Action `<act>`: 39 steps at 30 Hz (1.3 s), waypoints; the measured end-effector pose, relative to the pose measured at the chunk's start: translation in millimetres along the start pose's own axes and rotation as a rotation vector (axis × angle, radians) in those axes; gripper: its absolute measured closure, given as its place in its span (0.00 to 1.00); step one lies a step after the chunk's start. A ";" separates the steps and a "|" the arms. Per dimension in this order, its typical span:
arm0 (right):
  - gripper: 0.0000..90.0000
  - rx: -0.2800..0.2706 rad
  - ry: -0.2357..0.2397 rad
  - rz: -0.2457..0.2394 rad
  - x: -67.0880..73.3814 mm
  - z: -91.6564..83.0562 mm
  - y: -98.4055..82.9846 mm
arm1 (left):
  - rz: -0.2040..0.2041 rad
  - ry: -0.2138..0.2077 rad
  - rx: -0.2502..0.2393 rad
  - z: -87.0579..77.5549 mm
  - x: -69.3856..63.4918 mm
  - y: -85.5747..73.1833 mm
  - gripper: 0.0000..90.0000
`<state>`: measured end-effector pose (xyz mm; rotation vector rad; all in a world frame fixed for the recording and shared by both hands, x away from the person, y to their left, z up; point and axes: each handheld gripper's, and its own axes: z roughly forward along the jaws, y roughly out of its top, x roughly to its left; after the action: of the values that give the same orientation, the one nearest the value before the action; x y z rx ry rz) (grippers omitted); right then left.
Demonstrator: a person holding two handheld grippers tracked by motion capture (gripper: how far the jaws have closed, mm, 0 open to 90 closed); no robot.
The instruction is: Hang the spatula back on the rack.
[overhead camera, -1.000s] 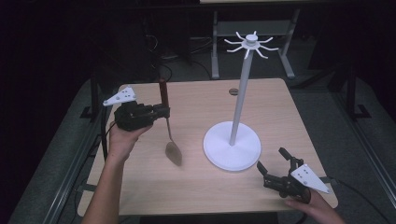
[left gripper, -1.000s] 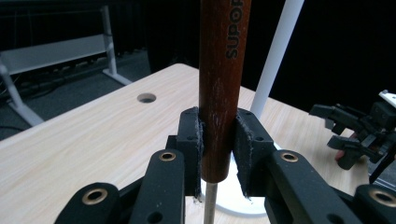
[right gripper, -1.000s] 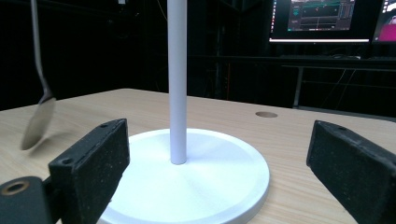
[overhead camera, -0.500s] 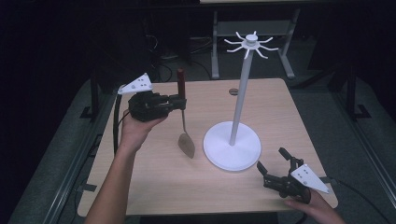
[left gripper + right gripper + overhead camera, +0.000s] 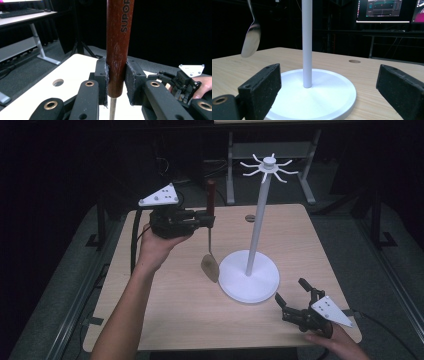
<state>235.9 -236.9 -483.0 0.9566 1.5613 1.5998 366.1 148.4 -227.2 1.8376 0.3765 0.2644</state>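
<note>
A: How are the hands set?

B: The left forearm reaches up from the bottom of the high view, and the left gripper (image 5: 209, 219) is held in the air over the table's (image 5: 165, 320) far left part, jaws pointing right. They are clamped on the dark red wooden handle of a spoon (image 5: 210, 240). In the left gripper view the pads press the handle's lower end from both sides.

A: And the right?

B: The right gripper (image 5: 295, 300) sits low at the near right corner, its jaws spread wide with nothing between them, aimed at the stand (image 5: 250, 275). In the right gripper view the pole rises midway between the two pads.

A: Room to move?

B: The spoon hangs just left of the stand's round base, its bowl close above the wood near the base's rim; I cannot tell whether it touches. The table's near and left parts are bare. A small round hole lies near the far edge.

A: Which way does the spoon run?

B: Nearly upright, handle up, bowl down.
</note>
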 end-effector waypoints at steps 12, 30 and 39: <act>0.06 0.000 0.000 -0.001 0.0 0.0 0.0 | 0.037 -0.038 -0.013 17.1 -7.4 29.7 0.81; 0.06 0.002 0.002 -0.004 -0.3 -0.1 0.0 | 0.044 -0.060 -0.012 39.2 -8.5 38.9 0.81; 0.06 0.001 0.006 0.002 0.0 -0.1 0.1 | 0.051 -0.070 -0.004 50.7 -8.3 41.8 0.81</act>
<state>235.8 -237.0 -483.0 0.9548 1.5657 1.6043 382.1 89.3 -201.9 1.8495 0.2803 0.2346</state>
